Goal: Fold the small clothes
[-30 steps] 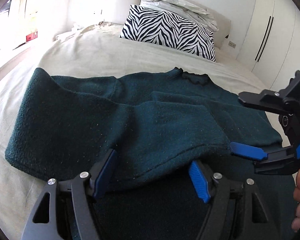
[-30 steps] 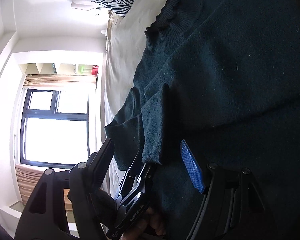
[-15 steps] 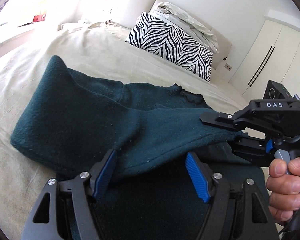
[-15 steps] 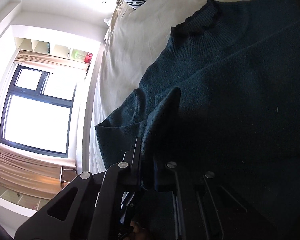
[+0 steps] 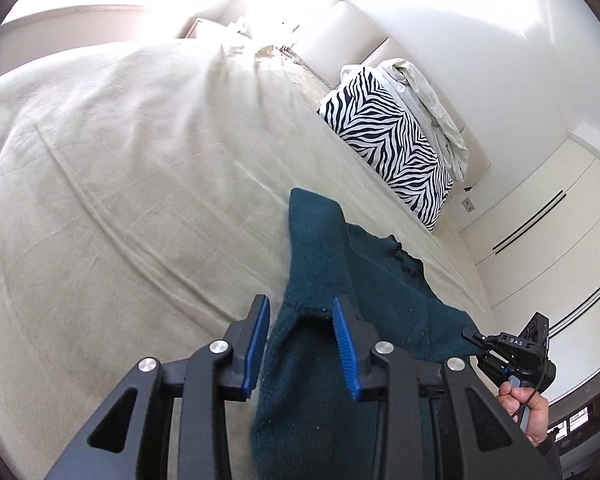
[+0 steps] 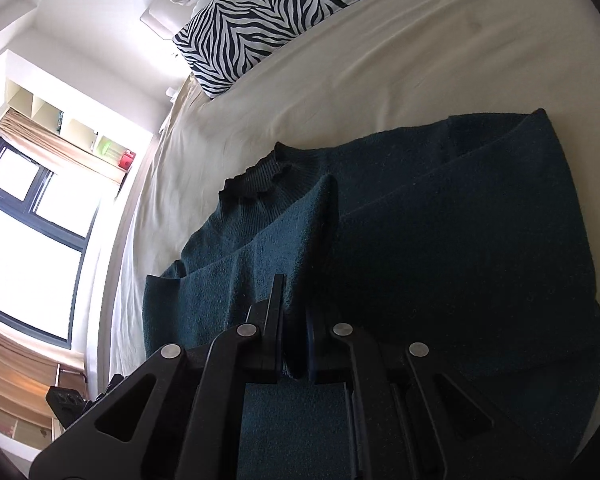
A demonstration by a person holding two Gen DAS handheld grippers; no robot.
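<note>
A dark teal sweater [image 5: 340, 280] lies on a beige bed sheet [image 5: 140, 200], its collar [image 6: 256, 180] pointing toward the headboard. My left gripper [image 5: 300, 344] straddles a bunched edge of the sweater. Its jaws are closing; the fabric touches the right pad [image 5: 342, 344], and a thin gap remains at the left pad [image 5: 258, 344]. My right gripper [image 6: 296, 340] is shut on a raised fold of the sweater [image 6: 440, 240]. In the left wrist view the right gripper [image 5: 474, 338] pinches the sweater's far corner, with a hand [image 5: 528, 412] on its handle.
A zebra-striped pillow [image 5: 392, 140] leans at the headboard with crumpled pale bedding [image 5: 428, 96] behind it. White wardrobe doors [image 5: 540, 220] stand beside the bed. A large window [image 6: 28, 240] with shelves above it lies on the other side. Bare sheet stretches left of the sweater.
The right gripper shut on the sweater's edge and lifted it. The left gripper's jaws narrowed around the fabric while it rolled and swung sideways. The sweater's side has risen into a fold.
</note>
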